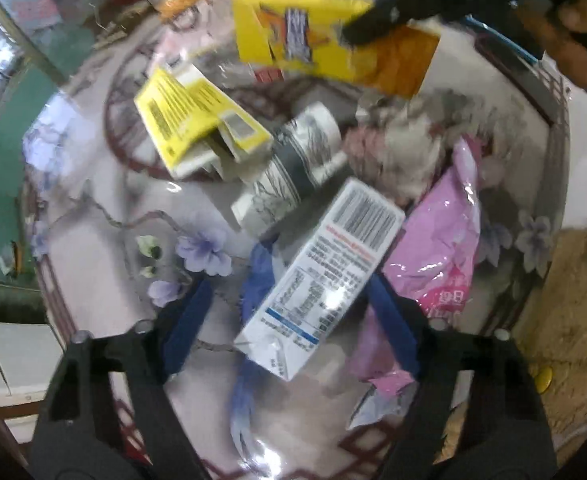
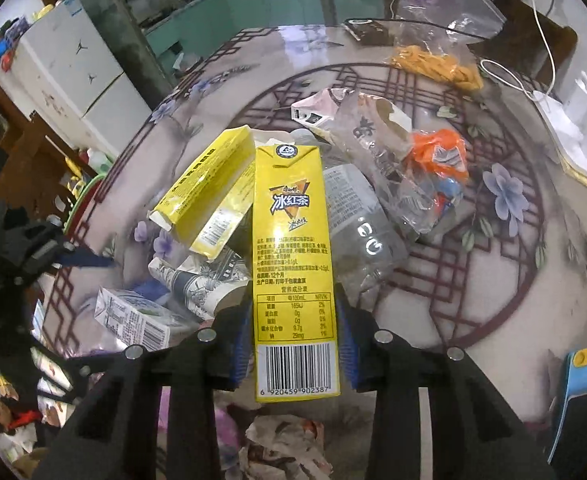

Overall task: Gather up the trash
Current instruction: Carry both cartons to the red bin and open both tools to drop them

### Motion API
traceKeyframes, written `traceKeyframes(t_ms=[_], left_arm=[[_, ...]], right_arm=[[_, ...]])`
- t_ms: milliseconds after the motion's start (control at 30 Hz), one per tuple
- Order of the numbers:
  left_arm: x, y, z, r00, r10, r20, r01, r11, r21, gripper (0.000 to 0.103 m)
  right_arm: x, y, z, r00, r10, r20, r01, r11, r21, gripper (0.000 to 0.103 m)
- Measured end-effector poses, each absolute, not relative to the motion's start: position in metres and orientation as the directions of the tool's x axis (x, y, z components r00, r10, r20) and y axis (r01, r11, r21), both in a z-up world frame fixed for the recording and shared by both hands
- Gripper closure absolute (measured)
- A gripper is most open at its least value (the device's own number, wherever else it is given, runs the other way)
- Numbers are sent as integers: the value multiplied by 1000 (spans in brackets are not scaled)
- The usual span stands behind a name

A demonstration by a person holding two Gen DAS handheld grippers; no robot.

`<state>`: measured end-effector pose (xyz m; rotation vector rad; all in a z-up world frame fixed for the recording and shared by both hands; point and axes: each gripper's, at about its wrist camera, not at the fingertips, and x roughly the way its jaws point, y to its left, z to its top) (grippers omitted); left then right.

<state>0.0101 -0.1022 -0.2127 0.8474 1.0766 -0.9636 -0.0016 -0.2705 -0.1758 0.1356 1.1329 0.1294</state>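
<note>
My right gripper [image 2: 295, 336] is shut on a yellow iced-tea carton [image 2: 291, 256] and holds it upright above the trash pile. It shows in the left wrist view as the black gripper [image 1: 377, 24] on the yellow carton [image 1: 293, 36]. My left gripper [image 1: 289, 300] is open, its blue fingers [image 1: 189, 320] on either side of a white milk carton [image 1: 321, 272] lying on the round table [image 1: 105, 248]. I cannot tell if the fingers touch it. Another yellow carton [image 1: 197, 120], a paper cup [image 1: 289, 164] and a pink wrapper [image 1: 441, 248] lie around it.
A clear plastic bottle [image 2: 357, 232], an orange wrapper [image 2: 437, 156], crumpled paper [image 2: 285, 448] and a plastic bag [image 2: 445, 4] lie on the table. A white cabinet [image 2: 77, 72] stands at the left. A white cable [image 2: 505, 76] runs at the far right.
</note>
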Motion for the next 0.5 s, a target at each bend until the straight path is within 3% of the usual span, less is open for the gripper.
traceKeyframes(t_ms=[233,500], left_arm=[[13,-93,-216,93,-281,-955,931,365,-17,65],[25,-52,-164,161,-476,-864,861,495,-112,67]], right_arm=[[-6,-277,-167,453,165,-876,9,982,190,68],[-3,-250,-115,566,153,-810,27,979,204,68]])
